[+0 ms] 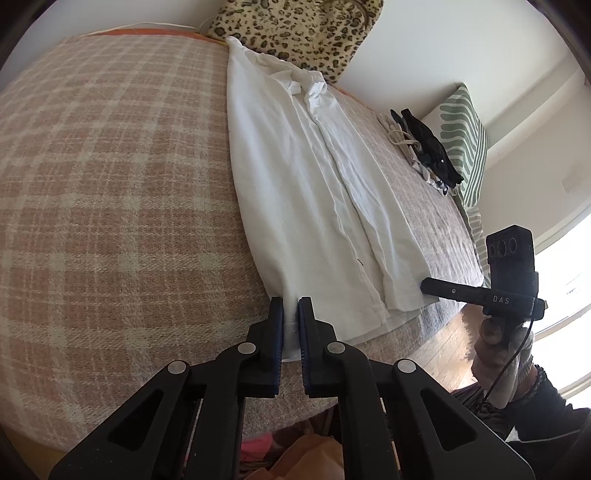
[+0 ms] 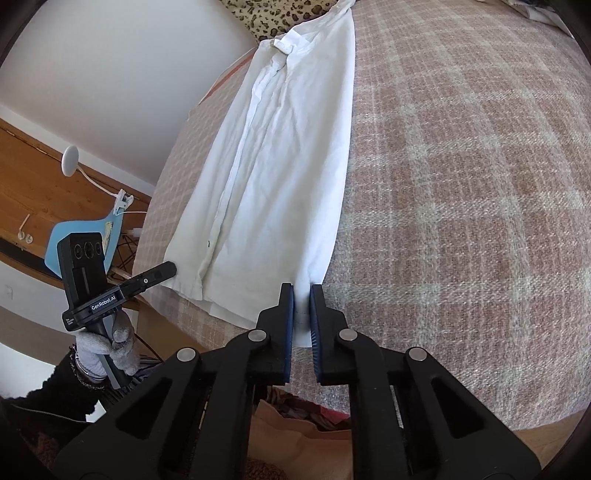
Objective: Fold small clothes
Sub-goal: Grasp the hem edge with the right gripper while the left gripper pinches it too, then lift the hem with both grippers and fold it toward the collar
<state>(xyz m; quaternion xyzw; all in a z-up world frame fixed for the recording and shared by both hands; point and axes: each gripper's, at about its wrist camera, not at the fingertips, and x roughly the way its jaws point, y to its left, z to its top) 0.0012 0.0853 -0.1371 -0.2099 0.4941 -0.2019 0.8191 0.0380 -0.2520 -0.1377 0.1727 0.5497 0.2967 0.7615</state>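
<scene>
A white button-up shirt [image 1: 306, 173] lies lengthwise on a pink plaid blanket [image 1: 110, 184], sides folded in, collar at the far end. My left gripper [image 1: 291, 304] is nearly shut around the shirt's near left hem corner, with white cloth between the pads. In the right wrist view my right gripper [image 2: 302, 291] is nearly shut around the near right hem corner of the shirt [image 2: 280, 155]. Each gripper shows in the other's view, at the hem: the right one [image 1: 424, 284] and the left one [image 2: 171, 267].
A leopard-print cushion [image 1: 295, 26] lies beyond the collar. A pile of dark and light clothes [image 1: 424, 147] and a green striped pillow [image 1: 465, 140] lie at the bed's right side. A blue chair [image 2: 88, 236] and a white lamp [image 2: 70, 158] stand beside the bed. Wooden floor [image 1: 443, 336] shows below.
</scene>
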